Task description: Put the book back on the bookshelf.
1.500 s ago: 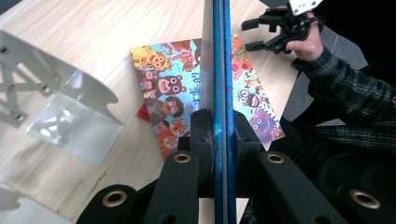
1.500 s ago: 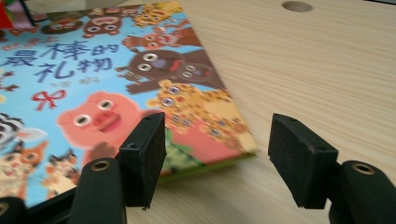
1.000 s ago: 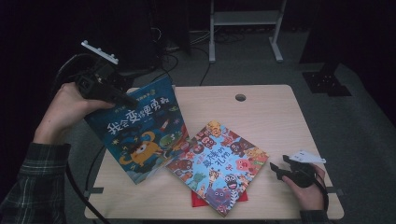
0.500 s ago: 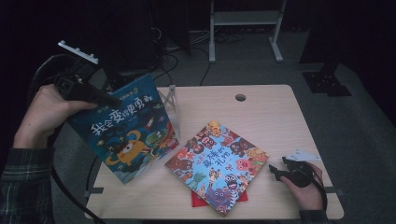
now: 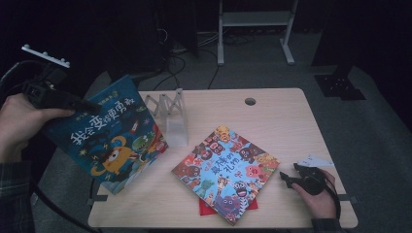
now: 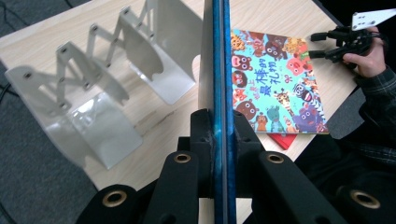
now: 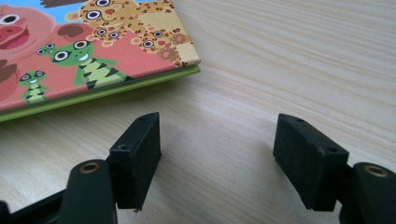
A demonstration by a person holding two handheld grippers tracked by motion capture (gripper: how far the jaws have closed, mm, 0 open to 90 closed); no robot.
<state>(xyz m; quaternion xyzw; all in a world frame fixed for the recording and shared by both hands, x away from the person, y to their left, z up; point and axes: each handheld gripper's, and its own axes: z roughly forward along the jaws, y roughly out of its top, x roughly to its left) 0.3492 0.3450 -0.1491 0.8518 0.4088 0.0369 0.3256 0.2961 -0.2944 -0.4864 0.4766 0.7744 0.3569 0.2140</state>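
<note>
Jaws: left gripper [image 6: 218,140] clamps blue book [image 5: 109,133] | right gripper [image 7: 217,154] parted, empty

Left gripper [image 6: 219,135]: yours had black jaws with brass-ringed screw holes.
Right gripper [image 5: 287,177]: yours was black, trailing a black cable.
Sleeves [image 5: 14,194]: you wore dark plaid.

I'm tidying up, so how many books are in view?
3: a blue book clamped in the left gripper, a colourful book flat on the table, and a red one peeking out beneath it.
</note>
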